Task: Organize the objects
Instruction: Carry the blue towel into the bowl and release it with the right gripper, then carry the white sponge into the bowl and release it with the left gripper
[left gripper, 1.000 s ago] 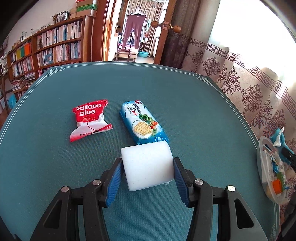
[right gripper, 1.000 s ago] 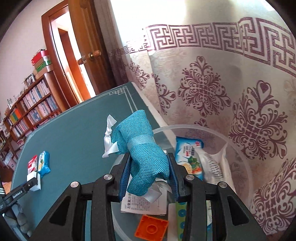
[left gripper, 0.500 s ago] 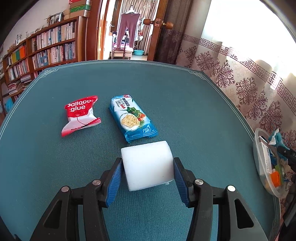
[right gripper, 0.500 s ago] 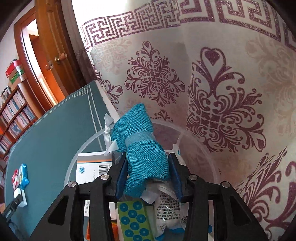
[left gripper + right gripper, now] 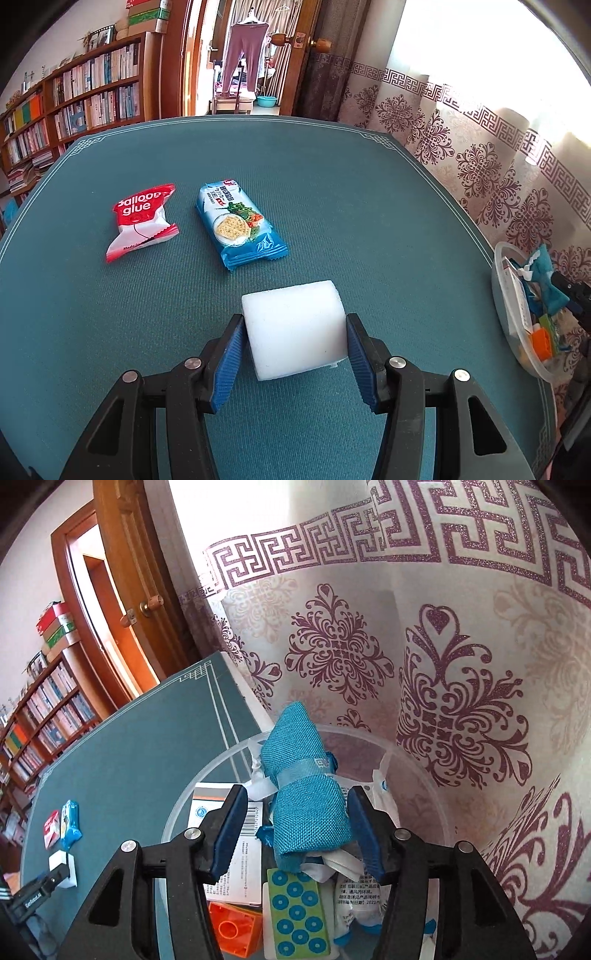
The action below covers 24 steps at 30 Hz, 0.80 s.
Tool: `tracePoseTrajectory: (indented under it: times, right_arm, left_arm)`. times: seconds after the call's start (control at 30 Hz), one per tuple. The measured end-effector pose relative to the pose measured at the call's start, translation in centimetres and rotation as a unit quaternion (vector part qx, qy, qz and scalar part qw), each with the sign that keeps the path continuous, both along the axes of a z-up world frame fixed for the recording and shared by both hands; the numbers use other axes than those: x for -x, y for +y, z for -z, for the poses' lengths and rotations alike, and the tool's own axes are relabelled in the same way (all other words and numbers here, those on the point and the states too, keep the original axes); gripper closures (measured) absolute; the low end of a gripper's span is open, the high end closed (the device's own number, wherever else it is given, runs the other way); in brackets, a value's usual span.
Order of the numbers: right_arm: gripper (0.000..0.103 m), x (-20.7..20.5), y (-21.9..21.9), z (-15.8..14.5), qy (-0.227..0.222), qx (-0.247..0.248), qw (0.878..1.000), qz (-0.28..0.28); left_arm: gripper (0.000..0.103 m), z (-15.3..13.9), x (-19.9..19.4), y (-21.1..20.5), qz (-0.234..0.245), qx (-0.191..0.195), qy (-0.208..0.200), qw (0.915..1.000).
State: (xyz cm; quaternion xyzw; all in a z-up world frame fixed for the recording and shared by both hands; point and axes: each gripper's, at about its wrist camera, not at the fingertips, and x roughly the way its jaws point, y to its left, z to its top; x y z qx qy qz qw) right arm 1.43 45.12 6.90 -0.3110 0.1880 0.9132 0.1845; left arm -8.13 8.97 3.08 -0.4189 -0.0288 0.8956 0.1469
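My left gripper [image 5: 295, 334] is shut on a white foam block [image 5: 295, 328], held just above the green table [image 5: 332, 184]. A red "Balloon glue" packet [image 5: 142, 221] and a blue cracker packet [image 5: 240, 227] lie ahead to its left. My right gripper [image 5: 295, 808] is over a clear plastic bowl [image 5: 184, 801] at the table's right edge. Its jaws have opened, and the blue woven pouch [image 5: 306, 794] lies between them with a gap on the left side. The bowl [image 5: 498, 295] and pouch [image 5: 546, 284] also show in the left wrist view.
The bowl holds an orange block [image 5: 232, 930], a green dotted card [image 5: 299, 912], a white leaflet [image 5: 229, 849] and white packets [image 5: 354, 897]. A patterned curtain [image 5: 443, 664] hangs right behind the bowl. A bookshelf [image 5: 74, 103] and door [image 5: 295, 55] stand beyond the table.
My right gripper's jaws have spread and let go of the blue pouch over the bowl. My left gripper, holding the foam block, has pulled back from the two packets.
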Motion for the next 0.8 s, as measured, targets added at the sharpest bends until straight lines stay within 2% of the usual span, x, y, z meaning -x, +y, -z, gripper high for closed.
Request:
tracePoseTrajectory:
  times: [0.23,0.5,0.6,0.8]
  right_arm:
    - [0.045,-0.7,-1.3,-0.7,0.023,-0.048,0.999,-0.004]
    - [0.045,-1.8,-3.7,-0.5,0.031,-0.117,0.992,-0.043]
    - [0.045,-2.1,-3.8,-0.3,0.035,-0.121,0.991,-0.051]
    - [0.045,-2.7,-2.6,0.2,0.040,-0.099,0.993,-0.045]
  left_arm:
    - [0.047,-0.1,-0.8,2.1,0.028,-0.003,-0.007,0.9996]
    - [0.047,-0.8,-2.3,7.4,0.091,0.002,-0.004,0.9959]
    - [0.047,-1.2,-3.2,9.9,0.125,0.006,0.003,0.9922]
    - [0.046,-1.9,-4.8,14.8,0.193,0.002,0.016,0.9810]
